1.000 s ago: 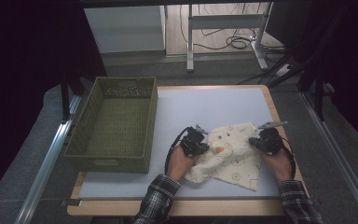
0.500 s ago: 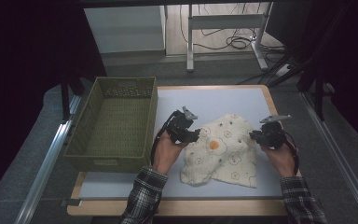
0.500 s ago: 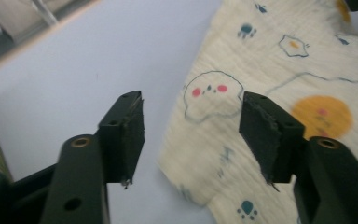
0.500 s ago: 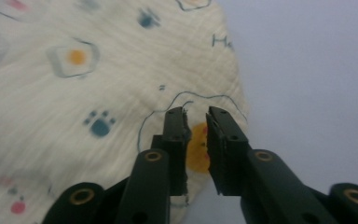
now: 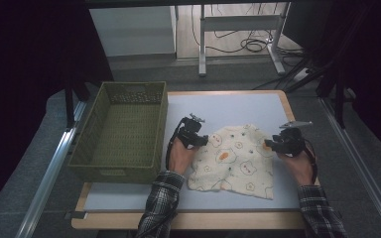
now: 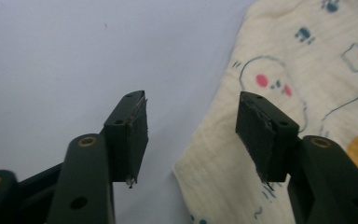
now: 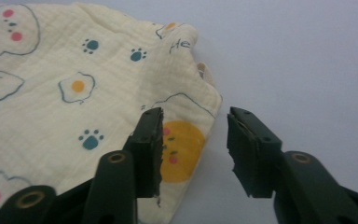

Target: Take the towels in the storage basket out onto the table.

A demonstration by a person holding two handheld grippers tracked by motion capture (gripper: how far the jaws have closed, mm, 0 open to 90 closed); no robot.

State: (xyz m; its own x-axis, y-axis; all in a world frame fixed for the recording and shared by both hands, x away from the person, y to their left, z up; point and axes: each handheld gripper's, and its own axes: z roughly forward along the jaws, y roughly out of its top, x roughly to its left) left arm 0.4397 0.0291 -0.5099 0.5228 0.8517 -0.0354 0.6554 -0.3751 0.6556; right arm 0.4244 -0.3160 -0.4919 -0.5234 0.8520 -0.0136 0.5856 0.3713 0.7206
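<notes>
A cream printed cloth (image 5: pixel 235 161) lies folded and a little rumpled on the table (image 5: pixel 228 106), toward its right near edge, beside an empty green basket (image 5: pixel 121 131). Both the left gripper (image 6: pixel 191 135) and right gripper (image 7: pixel 195 149) have just been opening, nothing between their jaws; the folding looks done, with basketing perhaps remaining.

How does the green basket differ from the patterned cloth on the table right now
The green basket is a stiff, woven, deep box standing by the table's left edge; the patterned cloth is soft, cream, printed with eggs and paws, and lies flat and rumpled. The basket sits apart from both grippers; the cloth lies between them. Both rest on the table.
</notes>
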